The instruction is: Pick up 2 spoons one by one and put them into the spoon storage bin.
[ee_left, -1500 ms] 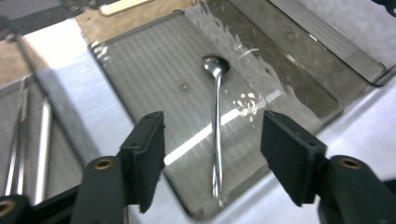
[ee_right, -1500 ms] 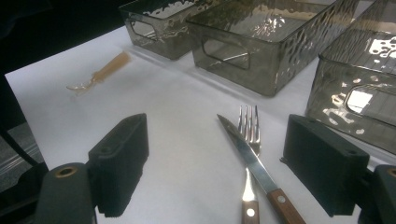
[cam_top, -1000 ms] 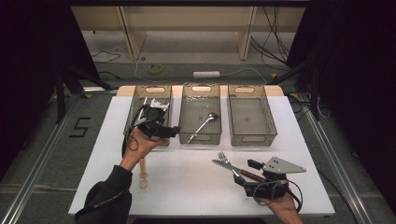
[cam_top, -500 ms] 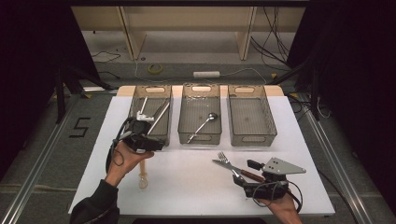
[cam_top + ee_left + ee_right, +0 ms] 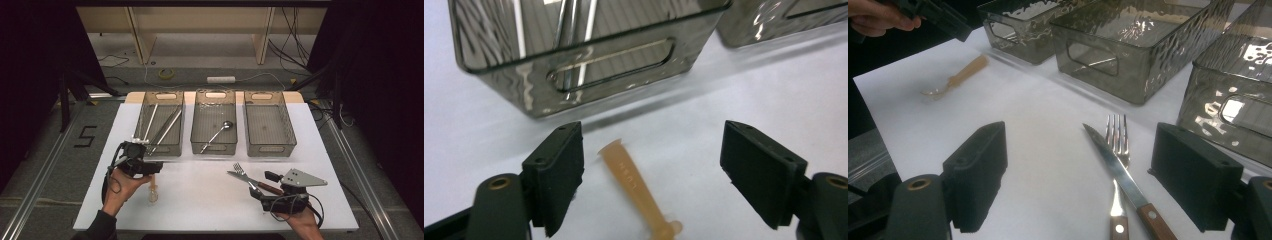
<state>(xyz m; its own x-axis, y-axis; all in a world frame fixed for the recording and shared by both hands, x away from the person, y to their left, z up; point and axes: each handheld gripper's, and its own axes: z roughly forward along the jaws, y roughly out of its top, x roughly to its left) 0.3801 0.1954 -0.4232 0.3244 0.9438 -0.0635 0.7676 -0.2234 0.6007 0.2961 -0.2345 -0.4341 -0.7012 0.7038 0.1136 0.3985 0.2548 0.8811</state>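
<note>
Spoon (image 5: 636,187) with the pale handle lies on the table (image 5: 200,200) between the wide-open pads of the left tool (image 5: 651,175); lying slanted, it may twist or slip when they close.

A tan-handled spoon (image 5: 634,182) is seen on the white desk (image 5: 200,200). The bins (image 5: 264,125) are smoky grey; the knife (image 5: 1128,182) is brown-handled.

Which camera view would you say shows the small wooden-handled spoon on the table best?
The left gripper view: its wooden handle lies close up between the open left tongs, untouched, though the bowl is cut off. The right gripper view shows the whole spoon, far off. The high view shows it small, beside the left tongs.
</note>
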